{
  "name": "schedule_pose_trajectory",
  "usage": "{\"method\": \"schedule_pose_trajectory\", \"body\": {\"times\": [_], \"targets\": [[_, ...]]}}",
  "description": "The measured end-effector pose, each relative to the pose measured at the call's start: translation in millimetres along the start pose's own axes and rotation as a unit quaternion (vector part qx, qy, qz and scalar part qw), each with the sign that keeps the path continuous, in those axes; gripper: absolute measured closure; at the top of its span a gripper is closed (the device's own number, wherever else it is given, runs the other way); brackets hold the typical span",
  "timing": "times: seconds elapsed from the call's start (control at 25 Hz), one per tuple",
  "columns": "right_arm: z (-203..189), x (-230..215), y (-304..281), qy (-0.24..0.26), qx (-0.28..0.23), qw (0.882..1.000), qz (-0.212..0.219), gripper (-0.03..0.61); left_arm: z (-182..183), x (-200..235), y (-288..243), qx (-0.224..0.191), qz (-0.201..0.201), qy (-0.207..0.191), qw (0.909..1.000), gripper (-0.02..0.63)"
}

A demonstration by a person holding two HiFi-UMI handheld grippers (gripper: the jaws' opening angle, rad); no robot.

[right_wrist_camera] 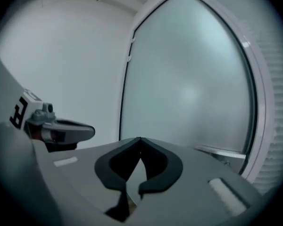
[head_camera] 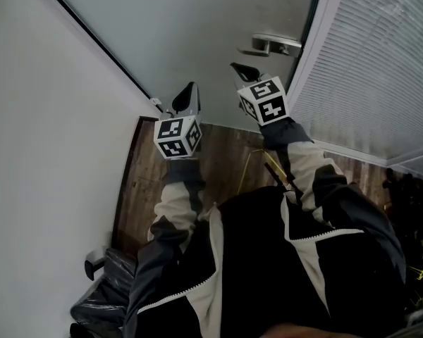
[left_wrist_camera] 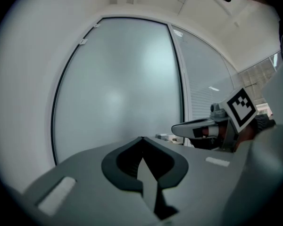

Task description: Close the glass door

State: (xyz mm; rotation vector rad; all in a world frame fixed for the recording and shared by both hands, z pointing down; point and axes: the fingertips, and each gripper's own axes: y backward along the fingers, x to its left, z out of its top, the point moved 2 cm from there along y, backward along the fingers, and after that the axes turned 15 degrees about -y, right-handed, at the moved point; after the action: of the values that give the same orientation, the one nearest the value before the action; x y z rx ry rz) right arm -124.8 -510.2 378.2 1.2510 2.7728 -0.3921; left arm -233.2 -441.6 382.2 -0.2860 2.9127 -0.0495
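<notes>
The frosted glass door fills the top of the head view, flush between a white wall and a wall of blinds; its metal lever handle sits near its right edge. My left gripper is shut with nothing in it, held a little short of the glass. My right gripper is also shut and empty, just below and left of the handle, not touching it. In the right gripper view the glass lies straight ahead and the handle shows low at the right. Each gripper view shows the other gripper beside it.
A white wall runs down the left and slatted blinds stand to the right of the door frame. Below is a wood floor, with a black bag at the lower left and dark clutter at the right edge.
</notes>
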Motion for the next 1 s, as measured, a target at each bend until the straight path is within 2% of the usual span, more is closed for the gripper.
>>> {"method": "schedule_pose_trajectory", "body": {"times": [0.08,0.24,0.52,1.0], "targets": [[-0.1,10.8,7.7,-0.024,-0.016,1.000,0.012,0.574,3.4,2.8,4.3,-0.006,0.009,0.003,0.9999,0.607],[-2.5,30.3,6.9,-0.024,-0.020,0.999,0.034,0.575,6.3,11.9,13.2,-0.007,0.024,0.011,0.9996,0.607],[-12.6,45.0,0.0,0.014,-0.006,0.999,0.040,0.578,5.7,17.4,19.5,-0.006,0.035,0.013,0.9993,0.607],[-11.4,62.9,-6.7,0.033,-0.009,0.998,0.053,0.578,8.8,24.3,24.7,-0.007,0.040,0.005,0.9992,0.607]]}}
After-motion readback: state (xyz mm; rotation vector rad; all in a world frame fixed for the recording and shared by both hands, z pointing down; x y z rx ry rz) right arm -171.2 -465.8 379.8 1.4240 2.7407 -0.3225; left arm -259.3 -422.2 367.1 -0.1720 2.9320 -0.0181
